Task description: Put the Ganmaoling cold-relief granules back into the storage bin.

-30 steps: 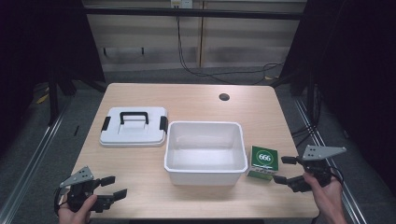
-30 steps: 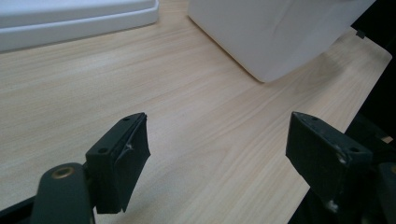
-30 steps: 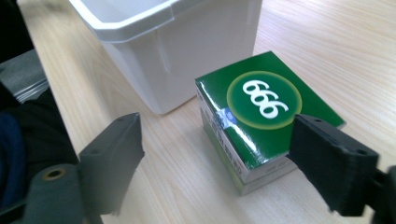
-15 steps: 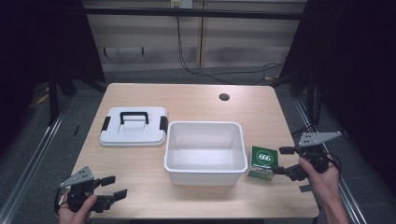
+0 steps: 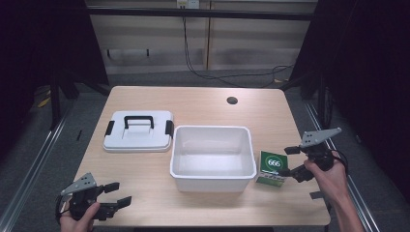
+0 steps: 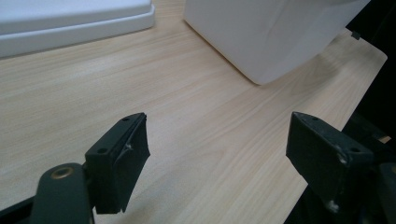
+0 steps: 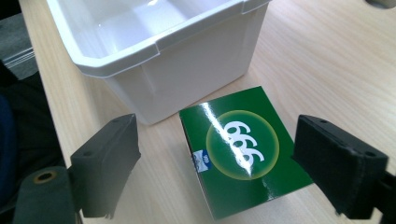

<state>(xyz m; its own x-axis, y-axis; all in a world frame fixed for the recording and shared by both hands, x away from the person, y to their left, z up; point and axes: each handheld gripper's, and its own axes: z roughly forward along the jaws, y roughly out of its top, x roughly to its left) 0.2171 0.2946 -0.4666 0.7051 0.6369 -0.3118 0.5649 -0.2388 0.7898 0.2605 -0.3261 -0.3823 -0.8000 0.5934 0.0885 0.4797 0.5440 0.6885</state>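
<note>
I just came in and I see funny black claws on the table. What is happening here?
A person holds a gripper in each hand at a wooden table. The right gripper is open, its fingers on either side of a green box marked 666, not squeezing it yet. The box lies beside an empty white tub. The tub's lid lies flat to the tub's left. The left gripper waits open near the table's front edge, holding nothing.

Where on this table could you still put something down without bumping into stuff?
Bare wood runs along the far edge behind the lid and tub, and along the near edge between the left gripper and tub. It is crowded where the green box sits between tub and right gripper.
</note>
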